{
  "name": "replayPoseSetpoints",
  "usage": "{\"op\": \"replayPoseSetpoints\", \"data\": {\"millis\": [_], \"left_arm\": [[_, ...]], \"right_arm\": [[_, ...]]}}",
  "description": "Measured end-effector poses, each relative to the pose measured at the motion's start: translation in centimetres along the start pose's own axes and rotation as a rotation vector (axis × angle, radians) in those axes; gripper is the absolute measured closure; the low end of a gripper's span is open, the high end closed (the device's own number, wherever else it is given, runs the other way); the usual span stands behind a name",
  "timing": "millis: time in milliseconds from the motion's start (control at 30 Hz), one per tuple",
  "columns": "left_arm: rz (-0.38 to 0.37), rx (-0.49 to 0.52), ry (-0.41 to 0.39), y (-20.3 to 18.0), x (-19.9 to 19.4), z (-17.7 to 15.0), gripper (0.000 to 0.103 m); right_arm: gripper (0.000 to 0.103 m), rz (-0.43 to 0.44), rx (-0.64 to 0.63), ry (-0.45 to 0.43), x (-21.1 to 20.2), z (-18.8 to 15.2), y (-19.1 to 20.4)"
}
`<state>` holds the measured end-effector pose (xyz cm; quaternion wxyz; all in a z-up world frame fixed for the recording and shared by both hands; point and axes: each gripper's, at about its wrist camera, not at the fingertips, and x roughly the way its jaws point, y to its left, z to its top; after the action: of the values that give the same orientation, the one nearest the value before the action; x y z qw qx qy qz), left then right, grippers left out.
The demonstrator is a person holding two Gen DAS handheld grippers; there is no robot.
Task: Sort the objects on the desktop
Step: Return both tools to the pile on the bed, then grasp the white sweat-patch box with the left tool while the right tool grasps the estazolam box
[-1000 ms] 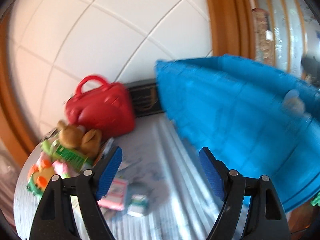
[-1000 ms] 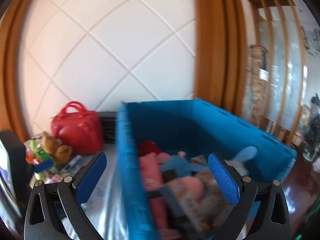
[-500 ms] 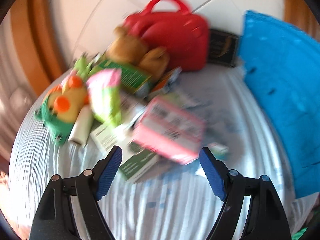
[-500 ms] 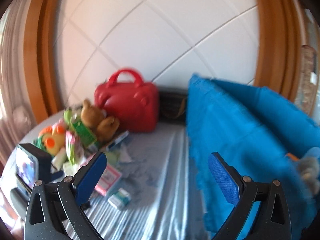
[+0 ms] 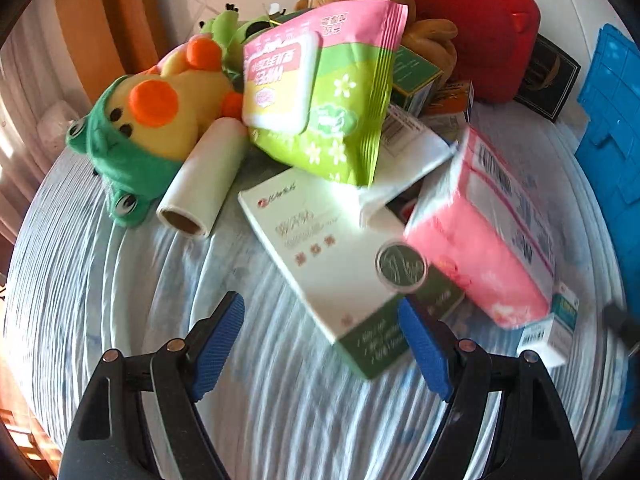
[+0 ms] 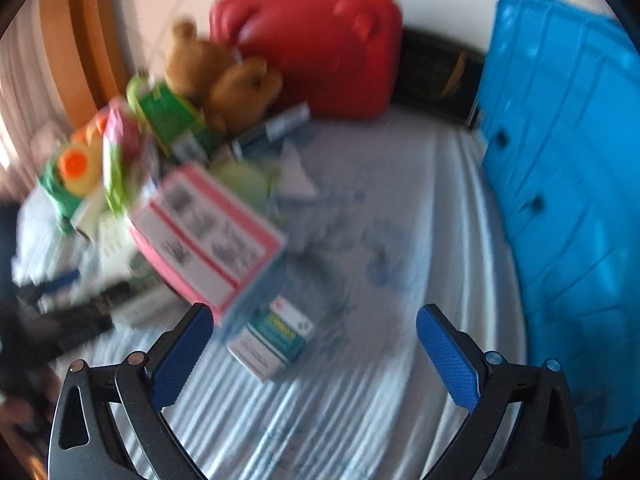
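Observation:
A heap of objects lies on a pale striped cloth. In the left wrist view my left gripper [image 5: 320, 336] stands open just short of a flat white and green box [image 5: 332, 256], nothing between its fingers. Beside that box lie a pink tissue pack [image 5: 488, 236], a pink and green wipes pack [image 5: 320, 92], a white roll [image 5: 204, 176] and a yellow duck plush [image 5: 148, 128]. In the blurred right wrist view my right gripper [image 6: 312, 344] is open above a small white and green box [image 6: 276, 340], the pink tissue pack [image 6: 208, 236] to its left.
A red handbag [image 6: 320, 52], a brown teddy [image 6: 220, 72] and a black box [image 6: 436, 72] stand at the back. A tall blue crate [image 6: 568, 184] walls off the right side. Bare cloth [image 6: 400, 208] lies between heap and crate. The left gripper's dark body [image 6: 60, 320] shows at the left.
Both grippers have swung left away from the blue crate and tipped down toward the heap. The objects now loom much closer, and the left gripper sits just before the flat box.

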<state>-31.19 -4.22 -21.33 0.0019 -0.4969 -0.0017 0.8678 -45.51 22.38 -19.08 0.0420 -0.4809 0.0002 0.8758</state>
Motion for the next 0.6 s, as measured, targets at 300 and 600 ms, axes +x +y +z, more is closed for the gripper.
{"op": "replayPoseSetpoints", "data": {"millis": [300,600], "left_arm": [[-0.013,-0.082,-0.005,-0.6,2.5,2.1,0.0],[-0.104,-0.199,-0.006,1.3,2.4,0.3,0.0]], "right_arm": [[0.0,0.046,0.022,0.154,4.5,-1.6,0.7],[0.0,-0.018,0.009,0.249,6.9,-2.8,0.4]]}}
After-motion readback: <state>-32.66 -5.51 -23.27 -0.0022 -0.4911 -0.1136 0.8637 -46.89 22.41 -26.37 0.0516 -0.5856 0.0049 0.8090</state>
